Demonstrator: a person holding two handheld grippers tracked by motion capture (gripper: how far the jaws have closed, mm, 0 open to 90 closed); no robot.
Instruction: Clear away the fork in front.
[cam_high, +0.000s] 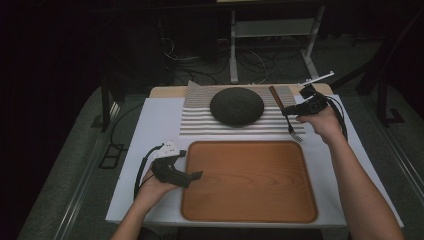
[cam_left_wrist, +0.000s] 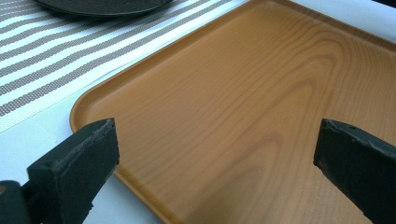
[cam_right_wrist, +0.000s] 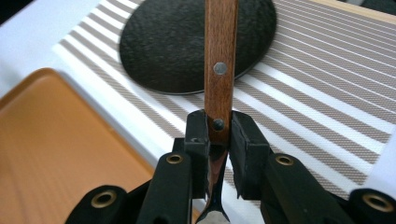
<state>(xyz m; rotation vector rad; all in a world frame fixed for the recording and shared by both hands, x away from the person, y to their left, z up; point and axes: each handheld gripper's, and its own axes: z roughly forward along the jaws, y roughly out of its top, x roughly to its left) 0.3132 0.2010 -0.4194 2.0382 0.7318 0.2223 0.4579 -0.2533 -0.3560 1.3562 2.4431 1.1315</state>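
While the left hand-held gripper (cam_high: 196, 175) hovers wide open and empty over the wooden tray (cam_high: 250, 210) at lower centre, the right hand-held gripper (cam_high: 286, 111) at upper right clamps a wooden-handled fork (cam_high: 281, 107) above the striped mat (cam_high: 200, 122), beside a dark plate (cam_high: 236, 106).

The wooden tray (cam_high: 249, 181) lies bare across the near middle of the desk (cam_high: 150, 130), open to any approach from above. Beyond it, a dark round plate (cam_high: 236, 105) takes up the centre of the striped placemat (cam_high: 200, 122). At the mat's right edge, the right tongs (cam_high: 289, 112) and the wooden-handled fork (cam_high: 283, 111) clamped in them block the way. The left tongs (cam_high: 196, 175), jaws wide apart, sit at the tray's left rim.
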